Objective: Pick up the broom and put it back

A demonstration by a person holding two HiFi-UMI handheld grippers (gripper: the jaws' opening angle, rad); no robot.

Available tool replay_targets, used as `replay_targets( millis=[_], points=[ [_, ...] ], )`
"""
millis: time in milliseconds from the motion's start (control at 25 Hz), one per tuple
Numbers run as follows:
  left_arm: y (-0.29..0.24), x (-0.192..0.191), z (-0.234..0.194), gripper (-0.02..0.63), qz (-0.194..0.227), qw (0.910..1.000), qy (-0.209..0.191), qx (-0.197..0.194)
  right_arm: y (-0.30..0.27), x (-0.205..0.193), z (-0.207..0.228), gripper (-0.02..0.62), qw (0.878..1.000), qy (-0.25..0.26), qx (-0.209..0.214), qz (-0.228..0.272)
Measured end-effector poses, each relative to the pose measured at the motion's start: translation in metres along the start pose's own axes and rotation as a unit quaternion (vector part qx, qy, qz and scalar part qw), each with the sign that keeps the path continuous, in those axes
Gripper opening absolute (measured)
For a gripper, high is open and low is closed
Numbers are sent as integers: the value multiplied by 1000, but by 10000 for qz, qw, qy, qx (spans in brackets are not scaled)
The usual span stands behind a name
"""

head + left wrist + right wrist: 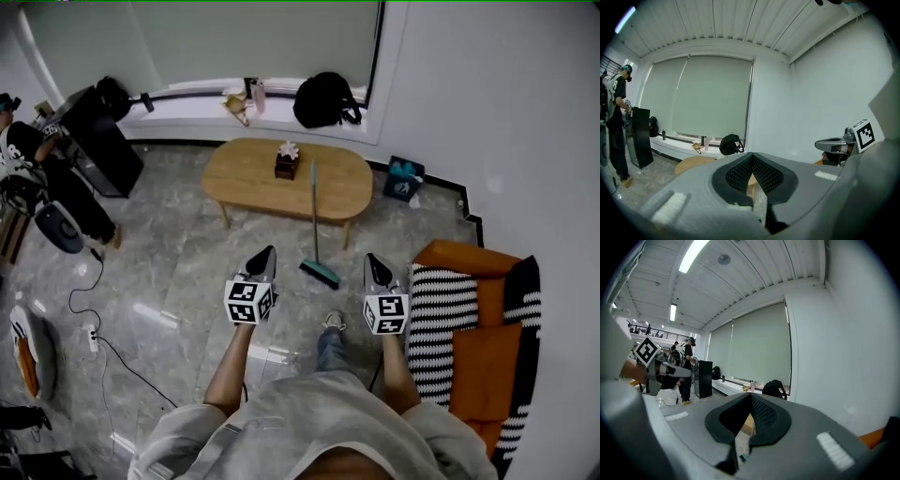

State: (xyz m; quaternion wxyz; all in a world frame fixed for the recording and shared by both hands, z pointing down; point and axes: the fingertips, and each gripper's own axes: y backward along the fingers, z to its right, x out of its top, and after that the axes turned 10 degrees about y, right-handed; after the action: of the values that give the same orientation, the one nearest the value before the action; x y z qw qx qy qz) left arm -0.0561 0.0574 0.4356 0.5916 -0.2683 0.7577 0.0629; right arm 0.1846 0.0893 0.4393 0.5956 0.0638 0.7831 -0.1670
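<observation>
Two clenched, empty: left gripper, right gripper. Risks toppling the broom leaning against the coffee table if bumped unopened.

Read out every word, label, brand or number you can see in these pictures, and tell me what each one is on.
No text can be read anywhere.
The left gripper and right gripper carry only black-and-white square markers, no letters or numbers.
On the teal box, any print is too small to read.
On a bystander's dark shirt, the white marks are too blurred to read.
</observation>
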Motion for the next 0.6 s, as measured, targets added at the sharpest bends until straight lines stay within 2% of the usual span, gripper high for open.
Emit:
replay_targets(
  millis=[600],
  points=[
    [-143,69,-9,-2,92,9989,-226,400,-139,21,113,2,9989,-46,364,294]
  ],
)
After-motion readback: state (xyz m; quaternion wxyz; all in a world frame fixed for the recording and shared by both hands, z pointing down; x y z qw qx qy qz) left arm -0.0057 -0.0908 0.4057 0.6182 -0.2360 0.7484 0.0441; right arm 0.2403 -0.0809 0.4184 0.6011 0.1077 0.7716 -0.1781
